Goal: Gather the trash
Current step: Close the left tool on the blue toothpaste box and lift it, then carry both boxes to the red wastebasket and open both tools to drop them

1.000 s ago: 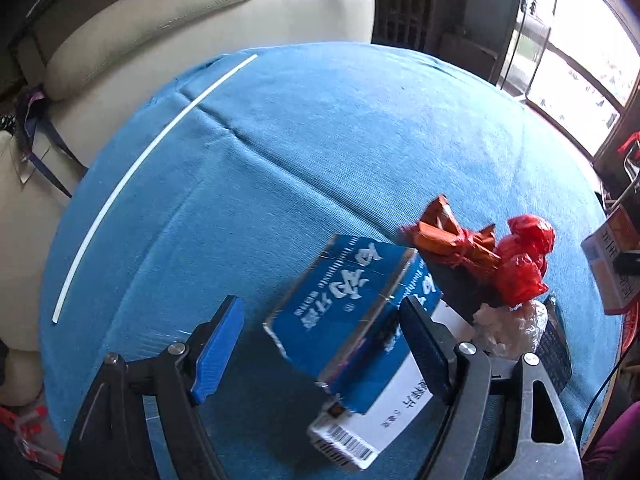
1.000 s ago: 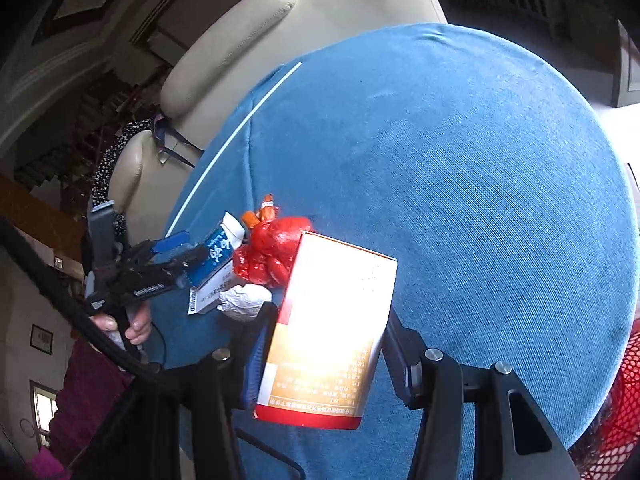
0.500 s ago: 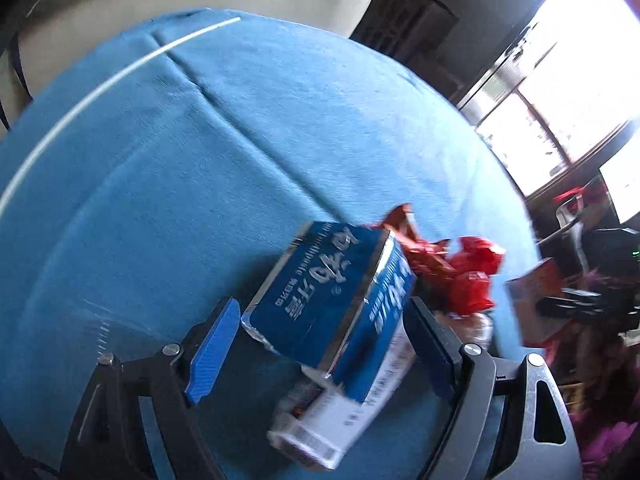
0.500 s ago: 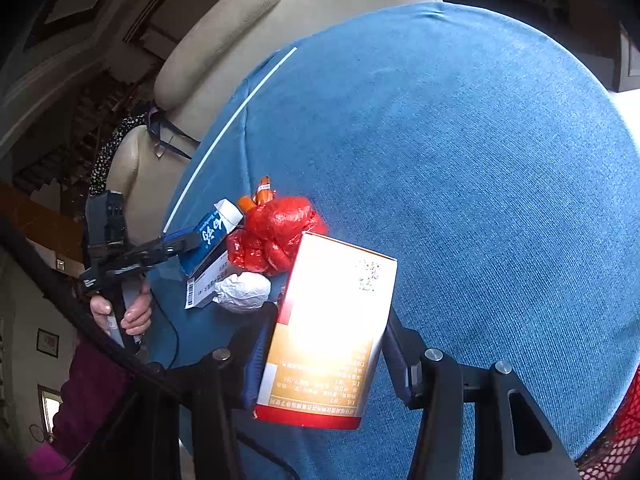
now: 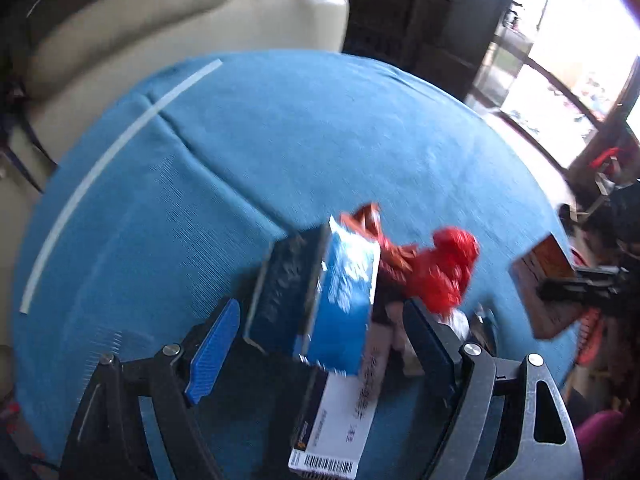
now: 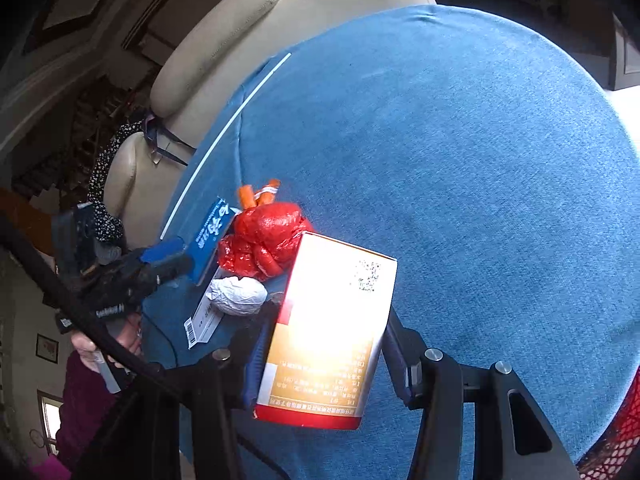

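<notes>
A blue cloth covers the round bench [image 6: 460, 140] beside a cream leather armchair [image 5: 160, 20] and a bright window [image 5: 560, 80]. Two cartons, one red bag [image 6: 264, 240] and one white wad [image 6: 238, 296] are visible. The left gripper [image 5: 324, 340], fingers wide, straddles the blue box [image 5: 320, 296]; the right gripper [image 6: 320, 344] clamps the orange-and-white carton [image 6: 328, 332] above the bench.

Desk [image 6: 480, 140], round, blue cloth-covered. Near its edge, clustered and touching: blue-and-white box [image 6: 204, 314], red plastic bag [image 6: 266, 240], orange wrapper [image 6: 256, 194], crumpled white paper [image 6: 238, 296]. White strip [image 5: 100, 168] along one edge.
</notes>
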### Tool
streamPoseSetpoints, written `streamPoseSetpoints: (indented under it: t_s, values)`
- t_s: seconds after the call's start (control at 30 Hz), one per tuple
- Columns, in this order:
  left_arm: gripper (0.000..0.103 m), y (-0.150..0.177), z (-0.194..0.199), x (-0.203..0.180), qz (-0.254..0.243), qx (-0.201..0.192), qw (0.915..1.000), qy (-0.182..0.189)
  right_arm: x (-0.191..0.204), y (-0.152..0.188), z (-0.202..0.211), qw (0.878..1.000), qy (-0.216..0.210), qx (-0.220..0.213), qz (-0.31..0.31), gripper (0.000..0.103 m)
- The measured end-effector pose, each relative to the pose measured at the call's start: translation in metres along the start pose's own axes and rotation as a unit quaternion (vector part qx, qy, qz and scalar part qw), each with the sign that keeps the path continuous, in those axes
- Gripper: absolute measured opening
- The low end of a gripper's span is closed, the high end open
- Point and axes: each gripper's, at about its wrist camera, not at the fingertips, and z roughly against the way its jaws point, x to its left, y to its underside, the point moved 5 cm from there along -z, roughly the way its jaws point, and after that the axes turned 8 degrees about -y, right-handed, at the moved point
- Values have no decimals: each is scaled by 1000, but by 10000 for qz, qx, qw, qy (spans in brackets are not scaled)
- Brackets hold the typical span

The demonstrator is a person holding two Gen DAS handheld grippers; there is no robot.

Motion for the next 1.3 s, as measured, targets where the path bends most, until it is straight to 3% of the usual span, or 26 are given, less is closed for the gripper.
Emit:
streamPoseSetpoints:
  t_s: [0.17, 0.37, 0.5, 0.57, 0.63, 0.97, 1.13, 1.3]
  values:
    - [84, -1, 3, -26, -639, -125, 9946, -805, -5, -1, 6, 10000, -48, -75, -43, 53]
    - [84, 9, -16, -40, -1031, 172, 9865, -1257, -10, 1, 14, 9998, -120, -125, -68, 53]
    - [78, 10, -22, -29, -965, 221, 9876, -1219, -14, 3, 17, 9997, -150, -150, -100, 53]
    - [55, 10, -25, -24, -979, 310, 9871, -1231, -16, 4, 19, 9997, -160, -155, -96, 53]
    - [51, 11, -27, -19, -910, 395, 9876, -1219, -15, 4, 19, 9997, -164, -169, -70, 53]
    - [45, -1, -17, 8, -167, 81, 9934, -1129, -8, 5, 31, 9992, -217, -317, 116, 53]
    - [45, 3, 29, 5, 303, -410, 9915, -1195, 0, 11, 42, 9984, -214, -421, 315, 53]
    - [45, 18, 78, -26, 412, -835, 9893, -1125, 9, 19, 61, 9966, -300, -575, 510, 53]
